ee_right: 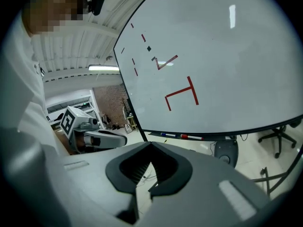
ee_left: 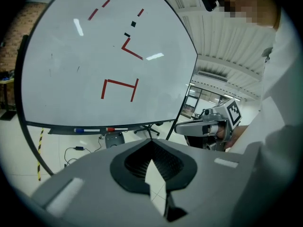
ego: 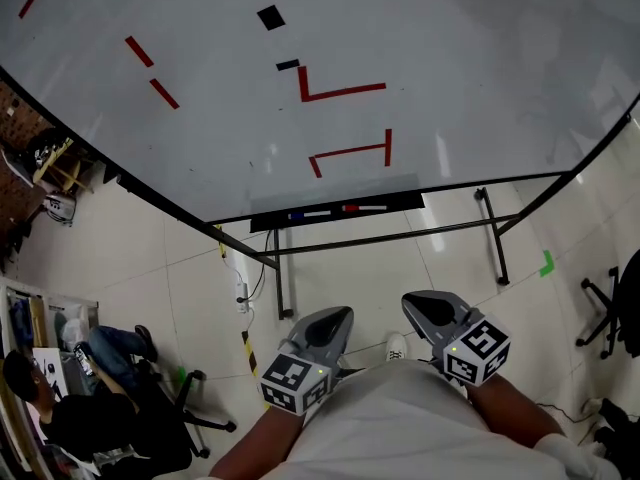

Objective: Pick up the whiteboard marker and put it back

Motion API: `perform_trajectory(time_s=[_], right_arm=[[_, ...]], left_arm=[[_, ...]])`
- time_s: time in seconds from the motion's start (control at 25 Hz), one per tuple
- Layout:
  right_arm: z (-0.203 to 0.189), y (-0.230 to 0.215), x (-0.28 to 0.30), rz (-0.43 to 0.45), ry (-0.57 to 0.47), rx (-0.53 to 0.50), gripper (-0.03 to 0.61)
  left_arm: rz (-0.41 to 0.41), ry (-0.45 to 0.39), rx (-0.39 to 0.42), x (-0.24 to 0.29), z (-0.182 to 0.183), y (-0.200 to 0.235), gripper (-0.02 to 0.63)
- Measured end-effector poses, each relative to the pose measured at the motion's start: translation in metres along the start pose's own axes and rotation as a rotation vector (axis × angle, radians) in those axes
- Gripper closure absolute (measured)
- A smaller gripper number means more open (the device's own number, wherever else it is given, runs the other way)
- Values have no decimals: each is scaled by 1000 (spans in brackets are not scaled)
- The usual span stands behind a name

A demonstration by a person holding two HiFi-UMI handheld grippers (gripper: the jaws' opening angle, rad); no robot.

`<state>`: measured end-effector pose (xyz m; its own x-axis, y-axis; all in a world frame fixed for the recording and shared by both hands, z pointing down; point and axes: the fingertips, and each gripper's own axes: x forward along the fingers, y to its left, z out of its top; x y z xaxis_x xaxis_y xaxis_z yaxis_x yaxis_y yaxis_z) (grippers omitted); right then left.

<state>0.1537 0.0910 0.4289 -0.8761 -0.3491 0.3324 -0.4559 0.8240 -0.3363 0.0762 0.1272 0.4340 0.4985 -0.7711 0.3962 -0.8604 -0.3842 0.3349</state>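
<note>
Two whiteboard markers lie end to end in the black tray (ego: 400, 204) under the whiteboard (ego: 420, 38): a blue-capped marker (ego: 298, 215) and a red-capped marker (ego: 351, 208). They also show as the blue marker (ee_left: 79, 130) and red marker (ee_left: 110, 129), and again as the blue marker (ee_right: 164, 135) and red marker (ee_right: 184, 136). My left gripper (ego: 340, 316) and right gripper (ego: 415, 303) are held close to my body, well short of the tray. Both are shut with nothing in them. Each gripper view shows the other: the right gripper (ee_left: 189, 126) and the left gripper (ee_right: 118, 139).
The whiteboard carries red line marks and small black squares. Its black stand legs (ego: 282, 288) reach across the tiled floor toward me. A power strip with cable (ego: 241, 293) lies by the left leg. A seated person (ego: 60, 408) is at lower left, an office chair (ego: 615, 313) at right.
</note>
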Motion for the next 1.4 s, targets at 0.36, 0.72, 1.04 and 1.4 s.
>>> perform_trajectory(time_s=[0.36,0.72,1.04,1.4], right_arm=[[-7,37,33,-58,8,12,577],[-9,50,48,-89,13,12,577],[-3,49,50,-94,11,0,577],[-1,50,53,-85,14,-12,577]], left_arm=[[-51,-5,29,-29,6,34,597],[-62,-25,34,-43,11,56,597],[-71,-34,40,-41,15,58,597],[-64,-41,33,-41,15,60,597]])
